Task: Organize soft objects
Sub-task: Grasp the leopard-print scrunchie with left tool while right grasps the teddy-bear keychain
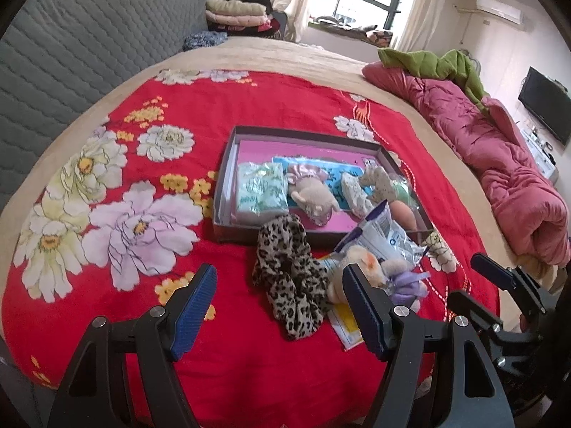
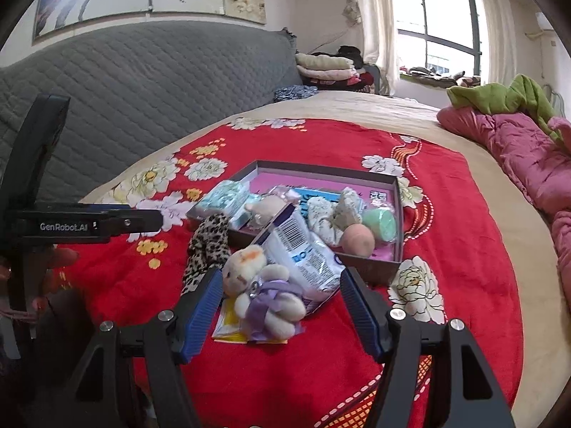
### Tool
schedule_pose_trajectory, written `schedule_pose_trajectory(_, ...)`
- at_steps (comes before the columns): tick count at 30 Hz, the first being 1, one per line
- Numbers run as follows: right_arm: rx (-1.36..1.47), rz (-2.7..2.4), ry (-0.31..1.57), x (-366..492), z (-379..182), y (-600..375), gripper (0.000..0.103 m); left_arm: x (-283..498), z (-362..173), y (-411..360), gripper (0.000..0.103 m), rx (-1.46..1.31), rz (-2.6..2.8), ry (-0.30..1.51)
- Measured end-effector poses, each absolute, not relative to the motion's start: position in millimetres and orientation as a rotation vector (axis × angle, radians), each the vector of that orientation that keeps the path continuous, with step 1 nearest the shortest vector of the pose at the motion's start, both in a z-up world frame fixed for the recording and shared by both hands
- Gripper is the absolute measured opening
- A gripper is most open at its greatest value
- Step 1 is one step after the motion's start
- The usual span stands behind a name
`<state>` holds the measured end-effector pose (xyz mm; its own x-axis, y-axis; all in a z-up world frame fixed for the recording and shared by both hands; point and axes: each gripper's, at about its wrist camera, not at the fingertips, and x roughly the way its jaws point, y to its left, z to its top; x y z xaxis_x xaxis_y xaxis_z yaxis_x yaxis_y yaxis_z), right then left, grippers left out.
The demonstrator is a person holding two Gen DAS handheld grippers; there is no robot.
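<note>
A shallow grey box [image 1: 228, 158] [image 2: 399, 214] with a pink bottom lies on the red flowered blanket and holds several soft items: a mint tissue pack [image 1: 262, 187], a plush toy [image 1: 314, 196], a peach ball [image 2: 358, 240] and a green roll [image 2: 380, 224]. In front of it lie a leopard scrunchie [image 1: 289, 278] [image 2: 208, 246], a small plush rabbit in purple [image 2: 264, 292] [image 1: 364, 271] and a white-blue plastic pack [image 2: 303, 253] [image 1: 382, 228]. My left gripper [image 1: 282, 306] hangs open just before the scrunchie. My right gripper [image 2: 282, 306] is open, its fingers either side of the rabbit, not touching.
A yellow-white paper packet [image 2: 228, 324] lies under the rabbit. A rumpled pink quilt [image 1: 506, 178] with a green cloth lines the bed's right side. A grey quilted headboard [image 2: 142, 107] stands behind, with folded clothes [image 2: 328, 67] beyond.
</note>
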<state>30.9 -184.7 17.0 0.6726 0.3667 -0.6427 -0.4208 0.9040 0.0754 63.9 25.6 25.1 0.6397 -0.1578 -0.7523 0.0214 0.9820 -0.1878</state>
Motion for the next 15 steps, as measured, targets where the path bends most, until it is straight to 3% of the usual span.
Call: schedule_pose_trajectory(15,-0.125,0.481,0.745,29.8,-7.3,-168.6,0.068,67.2,0.8,19.9,0.074,-0.175,-0.122,0.927)
